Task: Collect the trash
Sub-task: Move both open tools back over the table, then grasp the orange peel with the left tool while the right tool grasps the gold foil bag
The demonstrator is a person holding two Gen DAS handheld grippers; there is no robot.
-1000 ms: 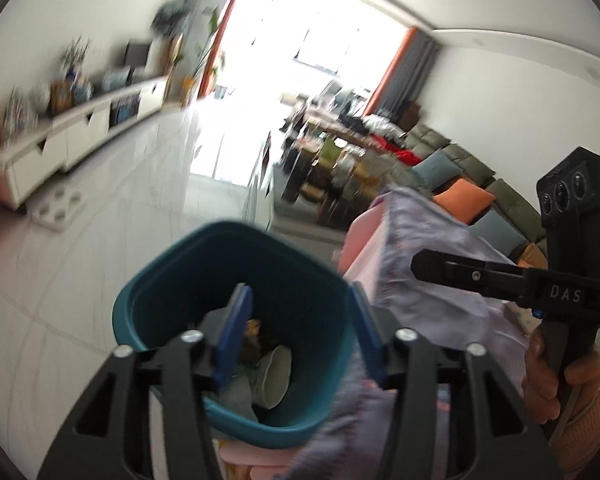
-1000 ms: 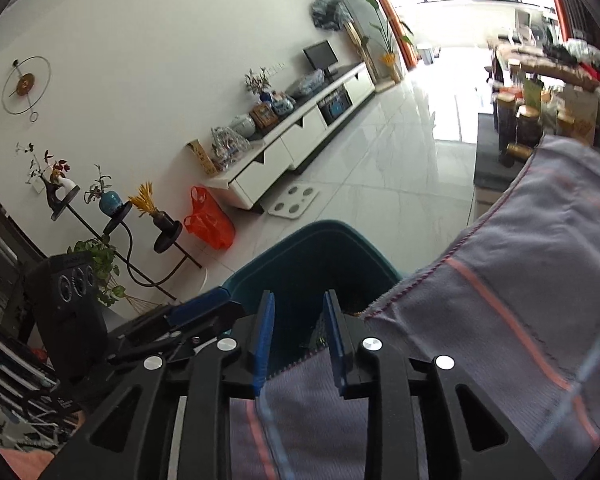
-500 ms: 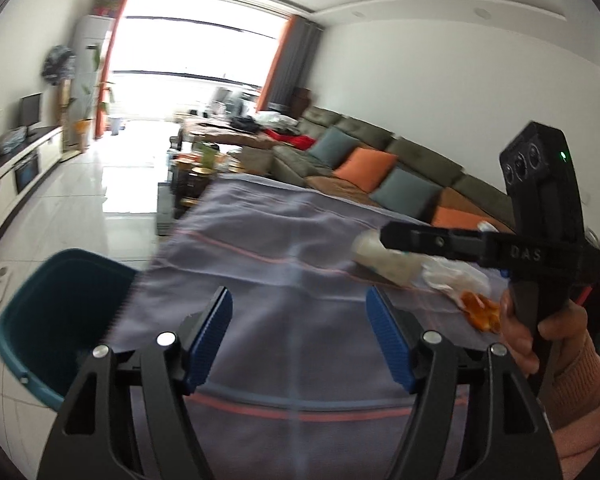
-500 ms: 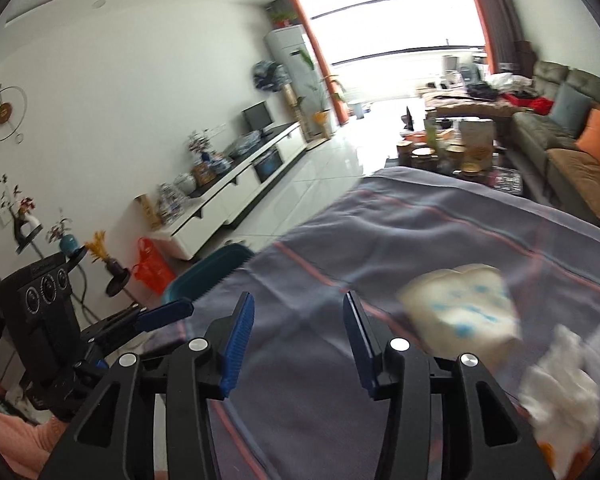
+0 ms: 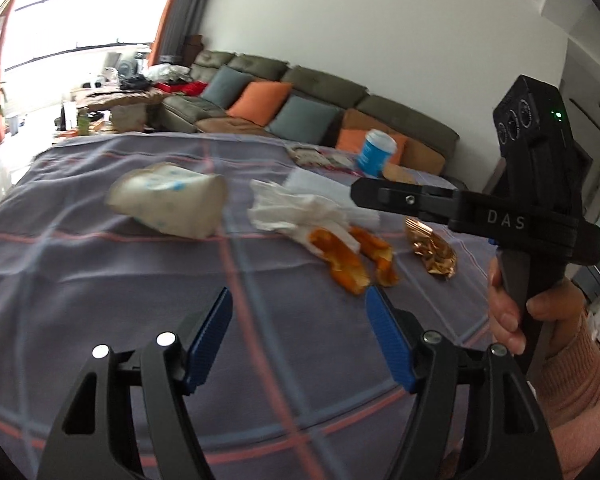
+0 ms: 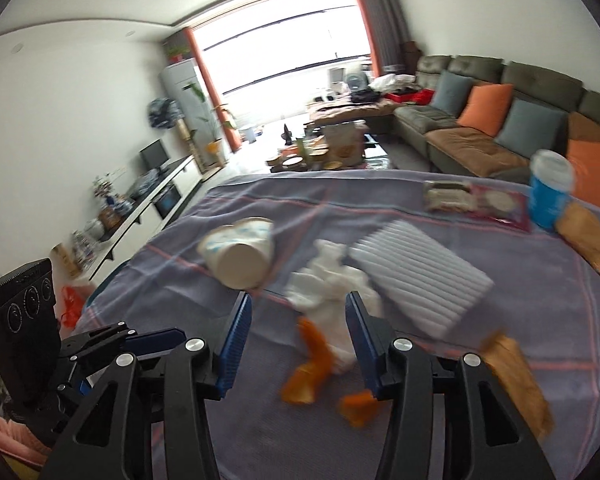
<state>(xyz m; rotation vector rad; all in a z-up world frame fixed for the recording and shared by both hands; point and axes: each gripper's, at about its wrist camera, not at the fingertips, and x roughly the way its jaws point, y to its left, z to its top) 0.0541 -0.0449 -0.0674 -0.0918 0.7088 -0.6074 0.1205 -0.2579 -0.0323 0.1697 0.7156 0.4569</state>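
crumpled tissue (image 6: 332,284) touching orange peels (image 6: 308,364) on cloth.

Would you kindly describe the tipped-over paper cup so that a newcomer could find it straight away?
Start at the purple checked cloth covering the table in front of the sofa. Left of the crumpled white tissue lies the cup, on its side. It is whitish with blue spots, unlike the upright blue cup with a white lid at the far right.

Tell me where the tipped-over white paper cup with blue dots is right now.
The white paper cup with blue dots lies on its side on the grey checked cloth, left of the crumpled white tissue in both wrist views.
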